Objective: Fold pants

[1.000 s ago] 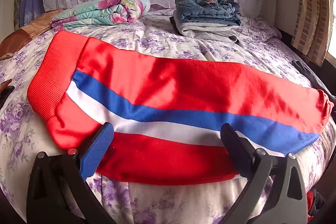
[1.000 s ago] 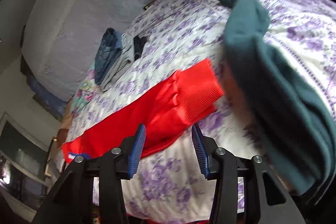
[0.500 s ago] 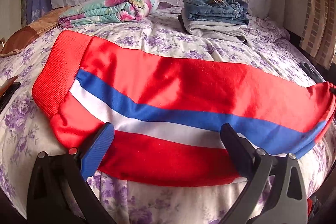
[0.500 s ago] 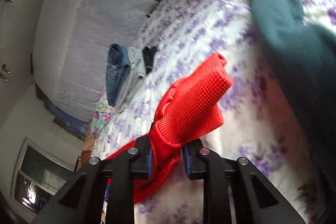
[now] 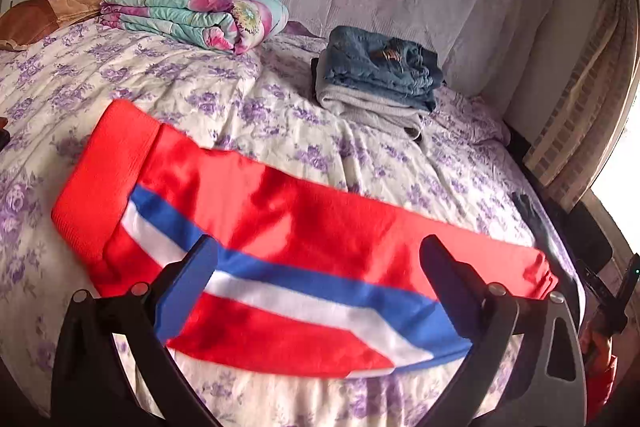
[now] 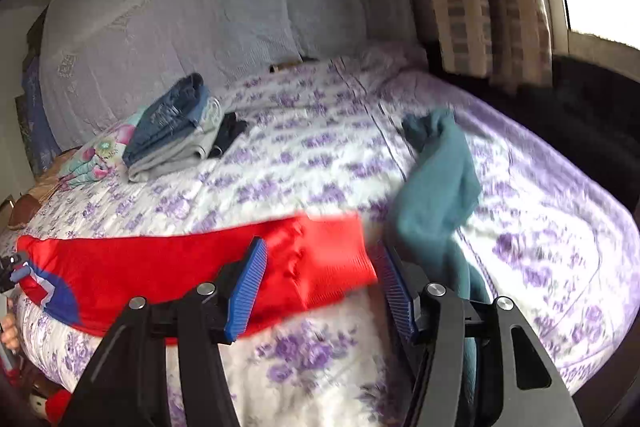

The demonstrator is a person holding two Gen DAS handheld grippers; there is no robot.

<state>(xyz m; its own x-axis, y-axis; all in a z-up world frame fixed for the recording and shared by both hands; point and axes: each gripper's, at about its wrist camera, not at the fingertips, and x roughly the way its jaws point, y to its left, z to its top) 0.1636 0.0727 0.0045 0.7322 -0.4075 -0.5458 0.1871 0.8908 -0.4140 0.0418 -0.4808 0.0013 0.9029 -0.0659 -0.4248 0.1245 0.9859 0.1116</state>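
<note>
Pants: the red pants (image 5: 320,239), with a blue and white side stripe, lie lengthwise across the near edge of the bed (image 5: 280,115) — ribbed waistband toward my left, cuff end toward my right.
Left gripper (image 5: 320,279): jaws spread wide and holding nothing, poised just above the striped middle of the leg.
Right gripper (image 6: 324,287): jaws wide apart and empty, straddling the ribbed cuff end, which rests on the quilt.
Handling: I judge it a light, limp knit — it will sag and drag rather than hold a shape, and the smooth face may slide on itself.
Where I'd take hold: the ribbed cuff and the ribbed waistband, since both are thicker and less slippery; pinch both layers together.
Nearby: a teal garment (image 6: 436,183) lies just beside the cuff, so I'd keep my right jaws off it.
</note>
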